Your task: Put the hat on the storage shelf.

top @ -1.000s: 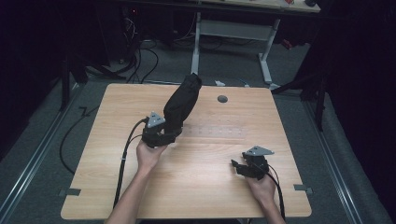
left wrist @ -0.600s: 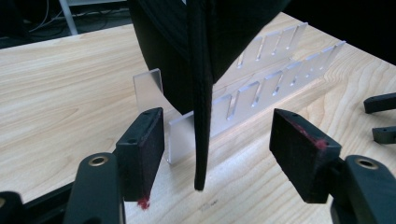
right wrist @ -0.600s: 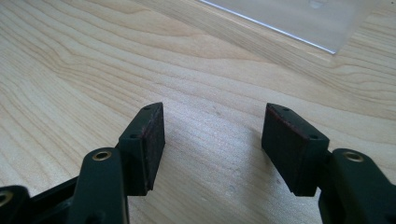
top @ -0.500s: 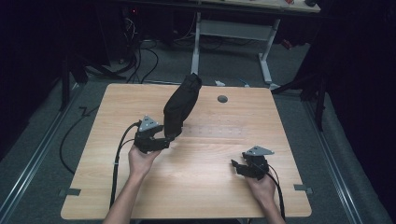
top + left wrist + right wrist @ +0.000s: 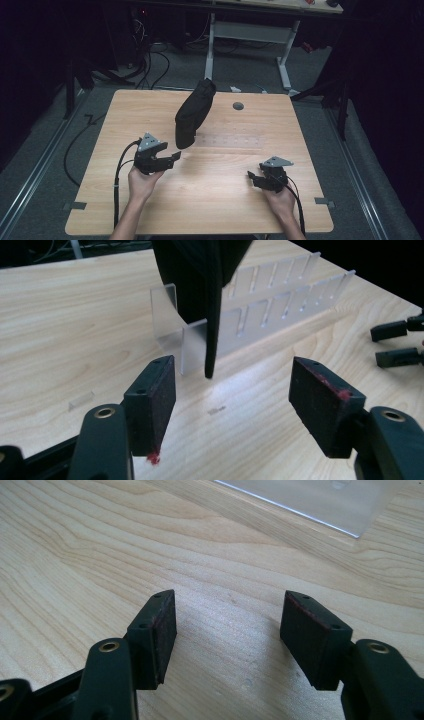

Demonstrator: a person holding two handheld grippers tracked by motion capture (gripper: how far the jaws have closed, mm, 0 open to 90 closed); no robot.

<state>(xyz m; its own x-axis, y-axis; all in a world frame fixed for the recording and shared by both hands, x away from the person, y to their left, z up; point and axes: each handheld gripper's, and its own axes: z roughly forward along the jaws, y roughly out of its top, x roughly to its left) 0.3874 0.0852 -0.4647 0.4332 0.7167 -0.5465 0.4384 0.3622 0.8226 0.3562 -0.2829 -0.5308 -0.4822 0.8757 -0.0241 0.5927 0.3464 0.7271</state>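
A wooden bench [image 5: 215, 200] carries a clear slotted rack [image 5: 260, 315], and a black pouch-like object [image 5: 194, 114] stands tilted in the rack's near end, leaning away toward the far edge in the high view. In the left gripper view its lower tip [image 5: 210, 360] hangs down beside a clear divider of the rack, just above the wood.

The left tool [image 5: 172, 157] is held in the person's left hand [image 5: 141, 182] just beside the lower end of the black object, apart from it. Its jaws are spread wide and released, with nothing between them, and red marks show on the pads [image 5: 320, 412].

The right tool [image 5: 252, 177] rests low over the bench near the front right, well apart from the rack, gripped by the right hand [image 5: 281, 201]. Its jaws are likewise released and spread, only bare wood between them, and a clear sheet edge [image 5: 320, 500] lies beyond.

A small grey disc [image 5: 238, 106] sits on the bench near the far edge, right of the black object.
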